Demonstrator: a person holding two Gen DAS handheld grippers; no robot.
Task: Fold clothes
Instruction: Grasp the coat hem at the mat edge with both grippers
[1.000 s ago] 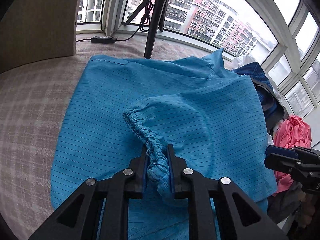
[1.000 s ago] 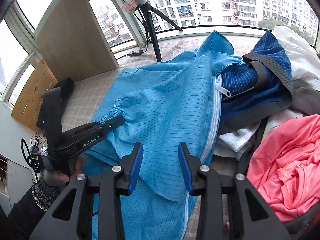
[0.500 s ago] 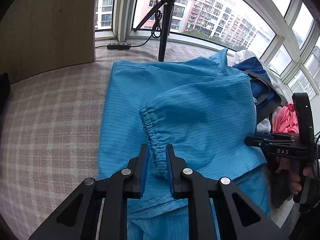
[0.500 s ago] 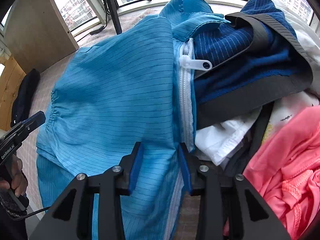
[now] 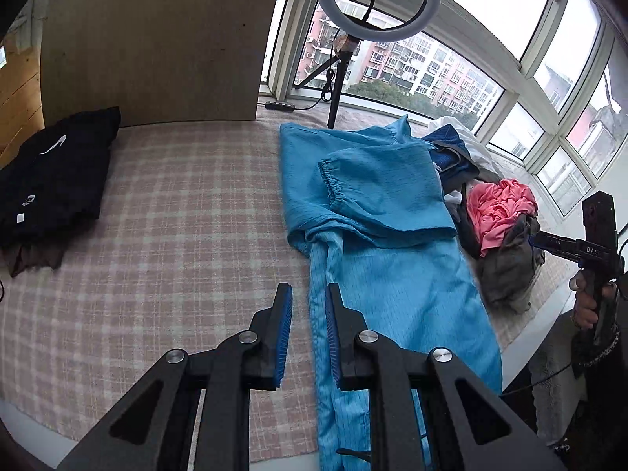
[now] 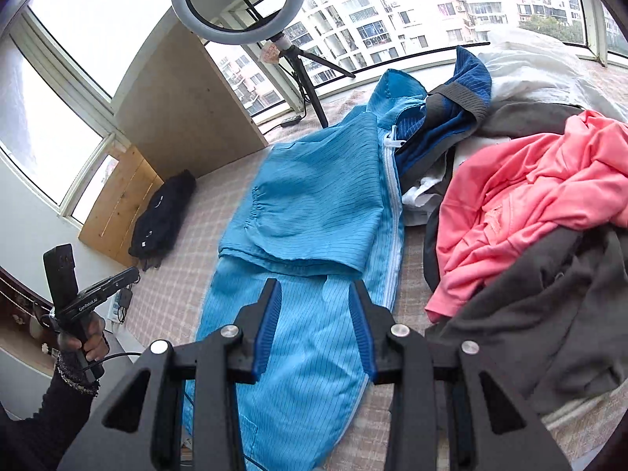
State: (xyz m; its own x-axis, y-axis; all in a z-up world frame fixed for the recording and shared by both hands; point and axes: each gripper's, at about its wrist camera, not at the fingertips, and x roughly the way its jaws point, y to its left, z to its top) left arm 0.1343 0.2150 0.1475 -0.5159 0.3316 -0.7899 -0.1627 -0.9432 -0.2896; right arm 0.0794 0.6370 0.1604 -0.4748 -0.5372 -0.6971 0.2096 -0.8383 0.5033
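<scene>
Left wrist view: the left gripper (image 5: 308, 327) has let go of the cuff and backed off, empty like the right gripper (image 6: 315, 324); the blue jacket (image 5: 376, 212) lies sleeve-folded.

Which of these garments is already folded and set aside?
The black garment by the wooden board; the light blue one lies half-folded, the pink one crumpled.

the lower end of the light blue garment (image 5: 392, 274) was cut off by the bottom edge in both views. the dark blue garment (image 6: 451, 117) was partly covered by the light blue one. the white cloth (image 6: 424, 196) was largely buried under the pile. the small labels on the black folded garment (image 5: 55, 180) could not be read. the ring light (image 5: 376, 0) was cut at the top.
</scene>
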